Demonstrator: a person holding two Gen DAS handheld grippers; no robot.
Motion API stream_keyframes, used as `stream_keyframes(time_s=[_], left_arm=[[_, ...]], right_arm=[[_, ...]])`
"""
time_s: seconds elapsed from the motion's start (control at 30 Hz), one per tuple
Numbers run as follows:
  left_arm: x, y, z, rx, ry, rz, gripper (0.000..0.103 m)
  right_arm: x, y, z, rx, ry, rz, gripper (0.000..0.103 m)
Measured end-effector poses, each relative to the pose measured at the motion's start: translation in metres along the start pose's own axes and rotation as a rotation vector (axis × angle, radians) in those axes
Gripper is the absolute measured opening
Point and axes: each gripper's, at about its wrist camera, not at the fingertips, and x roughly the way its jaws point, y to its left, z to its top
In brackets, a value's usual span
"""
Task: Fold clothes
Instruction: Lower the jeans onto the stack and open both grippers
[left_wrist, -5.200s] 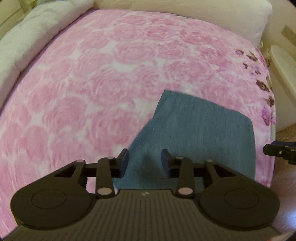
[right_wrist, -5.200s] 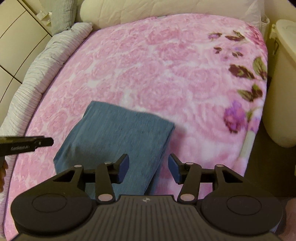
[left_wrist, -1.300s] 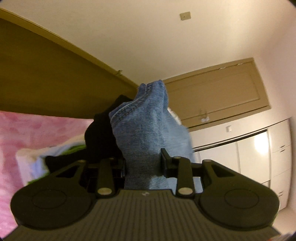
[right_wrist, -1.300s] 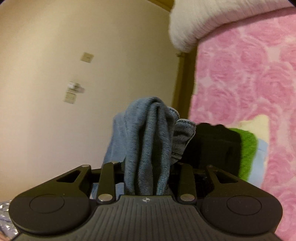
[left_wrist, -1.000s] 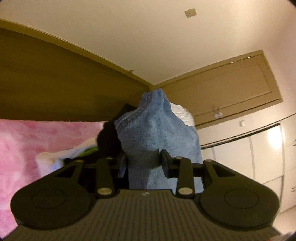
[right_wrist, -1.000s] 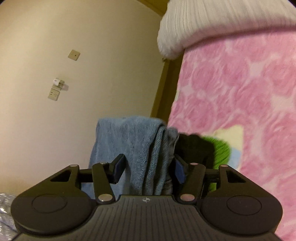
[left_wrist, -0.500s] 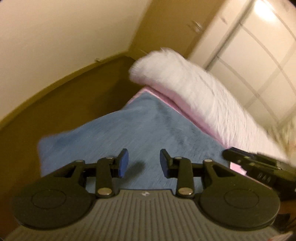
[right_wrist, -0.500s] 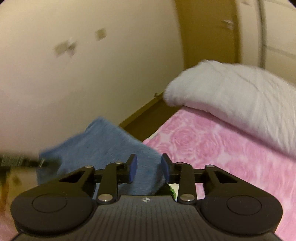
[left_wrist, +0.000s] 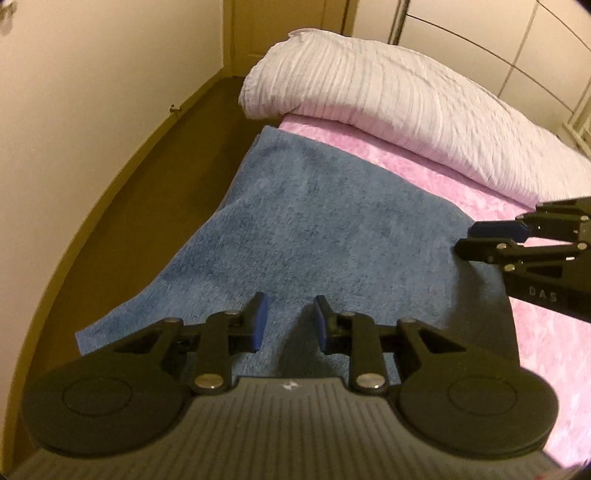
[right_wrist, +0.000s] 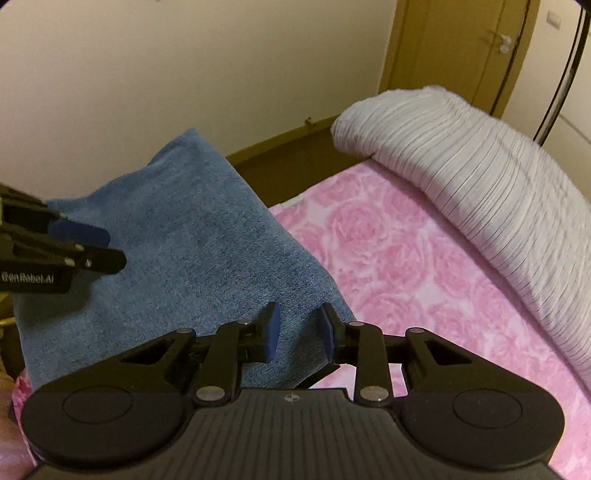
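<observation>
1. Since approx. 1 s ago, both tongs have let go of the folded denim garment (left_wrist: 325, 229), which was bunched upright between their fingers and now lies flat, w/ each pair parted & holding nothing.
2. Largest thing ahead of both tongs: the pink rose-print bedspread (right_wrist: 413, 251), running fwd & to the right of the right tongs (right_wrist: 297, 329).
3. Beyond it, far side from both tongs, a ribbed white duvet roll (left_wrist: 399, 92) lies along the bed; in the right wrist view it sits ahead-right.
4. Denim garment: flat blue rectangle at the bed's end, directly under & ahead of the left tongs (left_wrist: 287, 319). Its left edge, as the left tongs see it, hangs past the bedspread over the brown floor (left_wrist: 155, 177).
5. Right tongs' view: garment is ahead-left, its near right corner beneath the fingertips; whether it rests on something else there can't be told.
6. Left tongs: released, gap between blue pads, just above the cloth; contact can't be told.
7. Right tongs: released too, tips over the garment's right edge. Seen from the left tongs they come in from the right.
8. Cream wall (right_wrist: 184, 74) & a brown door (right_wrist: 454, 48) stand behind.
</observation>
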Motion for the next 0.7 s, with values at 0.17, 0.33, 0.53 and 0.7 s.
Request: stream_keyframes(time_s=[0.17, 0.33, 0.53, 0.7], left_arm=[[-0.001, 0.007, -0.003, -0.025, -0.004, -0.014, 0.024], [-0.005, 0.009, -0.006, -0.037, -0.01, -0.011, 0.023], [-0.002, 0.005, -0.004, -0.044, -0.018, 0.003, 0.023], [-0.006, -0.005, -0.001, -0.037, -0.019, 0.052, 0.023]], right_arm=[[0.005, -0.003, 0.005, 0.016, 0.009, 0.006, 0.031], [0.004, -0.006, 0.0, 0.042, 0.009, 0.013, 0.031], [0.0, -0.009, -0.006, 0.081, -0.002, 0.03, 0.031], [-0.007, -0.013, -0.012, 0.118, -0.019, 0.048, 0.032]])
